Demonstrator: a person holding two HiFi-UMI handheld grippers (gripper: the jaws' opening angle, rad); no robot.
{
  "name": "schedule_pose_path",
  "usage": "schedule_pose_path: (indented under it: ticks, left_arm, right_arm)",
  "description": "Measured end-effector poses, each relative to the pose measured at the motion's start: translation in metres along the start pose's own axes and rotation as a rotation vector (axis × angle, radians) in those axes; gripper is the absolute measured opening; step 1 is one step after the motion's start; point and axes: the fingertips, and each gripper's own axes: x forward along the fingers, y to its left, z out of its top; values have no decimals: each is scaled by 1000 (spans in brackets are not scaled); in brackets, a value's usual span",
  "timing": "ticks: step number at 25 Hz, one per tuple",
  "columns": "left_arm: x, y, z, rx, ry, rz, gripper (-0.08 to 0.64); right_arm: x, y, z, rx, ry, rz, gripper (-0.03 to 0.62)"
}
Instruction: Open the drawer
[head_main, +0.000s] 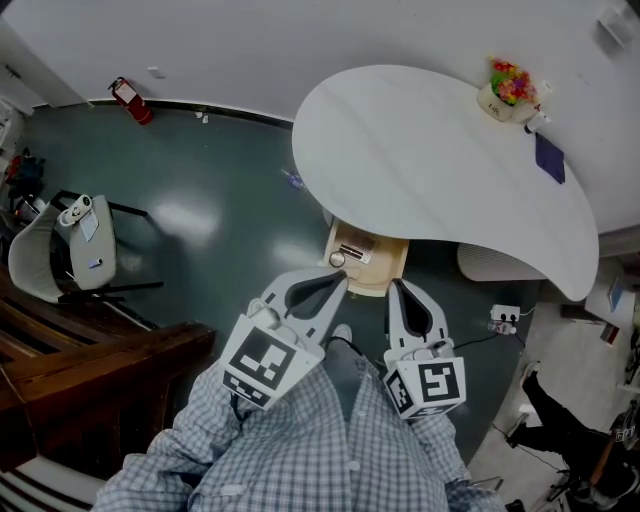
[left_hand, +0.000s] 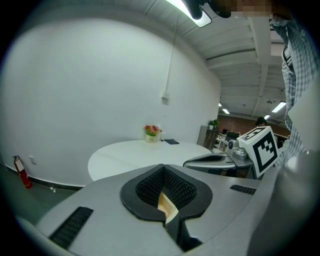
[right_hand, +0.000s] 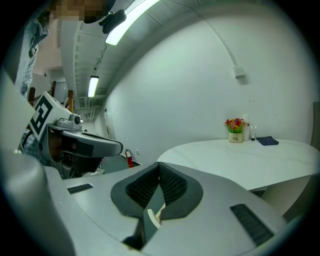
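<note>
Left tool (head_main: 337, 280): mine, jaws pressed together, empty. Right tool (head_main: 396, 289): likewise. Wooden drawer unit (head_main: 368, 258): just ahead of both, under white counter (head_main: 430, 170).

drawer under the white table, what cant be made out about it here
- Drawer, head view: the table covers its back, the left gripper and right gripper its front; open or shut, cannot tell.
- Its knob, head view: too small to tell whether the left gripper touches it.
- Both gripper views: shut jaws block all but a sliver of pale wood.

Flower pot (head_main: 509, 90) on white table (head_main: 420, 170)
</note>
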Motion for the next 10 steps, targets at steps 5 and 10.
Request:
schedule_pose_path:
  ticks: [5, 10]
  left_arm:
    - [-3, 1, -3, -2, 0, 2, 2]
    - [-3, 2, -4, -1, 0, 0, 2]
  right_arm:
    - [1, 5, -4, 1, 9, 8, 9]
    - [3, 7, -7, 0, 22, 22, 9]
